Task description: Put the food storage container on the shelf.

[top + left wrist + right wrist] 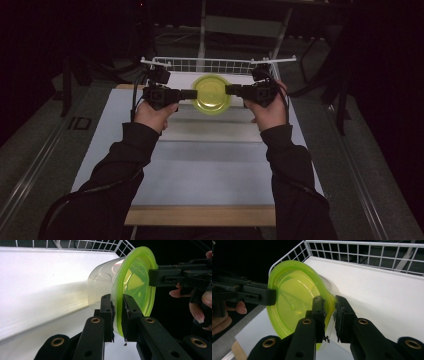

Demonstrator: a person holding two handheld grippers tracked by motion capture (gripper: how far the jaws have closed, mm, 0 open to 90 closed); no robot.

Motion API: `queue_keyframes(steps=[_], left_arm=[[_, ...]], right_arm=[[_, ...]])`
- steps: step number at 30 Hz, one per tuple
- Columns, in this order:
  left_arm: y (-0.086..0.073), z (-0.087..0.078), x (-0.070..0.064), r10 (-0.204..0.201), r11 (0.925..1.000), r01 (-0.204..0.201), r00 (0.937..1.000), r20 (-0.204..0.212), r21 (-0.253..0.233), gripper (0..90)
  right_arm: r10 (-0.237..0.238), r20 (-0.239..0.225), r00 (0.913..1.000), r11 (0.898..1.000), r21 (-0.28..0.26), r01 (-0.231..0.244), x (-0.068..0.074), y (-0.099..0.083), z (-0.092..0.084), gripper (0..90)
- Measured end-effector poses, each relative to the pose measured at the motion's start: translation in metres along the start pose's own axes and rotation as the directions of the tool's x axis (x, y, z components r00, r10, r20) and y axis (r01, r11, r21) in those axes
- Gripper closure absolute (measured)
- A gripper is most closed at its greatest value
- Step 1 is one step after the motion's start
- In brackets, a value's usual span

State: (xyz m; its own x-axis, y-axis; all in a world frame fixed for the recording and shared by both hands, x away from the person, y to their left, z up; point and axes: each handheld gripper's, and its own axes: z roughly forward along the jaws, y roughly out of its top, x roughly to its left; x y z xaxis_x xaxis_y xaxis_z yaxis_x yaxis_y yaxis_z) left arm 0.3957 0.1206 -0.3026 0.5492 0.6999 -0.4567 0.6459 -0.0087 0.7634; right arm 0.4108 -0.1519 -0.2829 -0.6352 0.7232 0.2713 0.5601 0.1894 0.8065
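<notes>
Two grippers share one load: the left gripper [189,94] and right gripper [231,90] each have their fingers [107,312] pinching opposite edges of the green lid [211,93] on a clear tub [101,287], held above the far end of the bench [200,165]. Both grips sit on a thin rim, so I'd judge that uneven pulling could pop the lid loose or drop the tub. Just beyond stands a white wire basket [215,64], whose near rail could catch it.

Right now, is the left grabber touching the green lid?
Touching. In the left gripper view, the left gripper has its jaws pinched on the rim of the green lid, with no gap at the pads.
</notes>
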Motion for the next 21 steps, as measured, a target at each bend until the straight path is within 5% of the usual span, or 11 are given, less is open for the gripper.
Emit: queue_keyframes(steps=[13, 21], left_arm=[[0.009, 0.017, 0.025, -0.063, 0.9977, 0.064, 0.9975, -0.031, 0.021, 81.0], [0.016, 0.022, 0.030, -0.048, 0.9986, 0.049, 0.9981, -0.038, 0.019, 79.7]], right_arm=[[0.056, 0.013, 0.9984, 0.994, 0.090, -0.057, -0.021, 0.024, 0.030, 79.1], [0.096, 0.002, 0.9954, 0.989, 0.117, -0.095, -0.030, 0.029, 0.037, 79.3]])
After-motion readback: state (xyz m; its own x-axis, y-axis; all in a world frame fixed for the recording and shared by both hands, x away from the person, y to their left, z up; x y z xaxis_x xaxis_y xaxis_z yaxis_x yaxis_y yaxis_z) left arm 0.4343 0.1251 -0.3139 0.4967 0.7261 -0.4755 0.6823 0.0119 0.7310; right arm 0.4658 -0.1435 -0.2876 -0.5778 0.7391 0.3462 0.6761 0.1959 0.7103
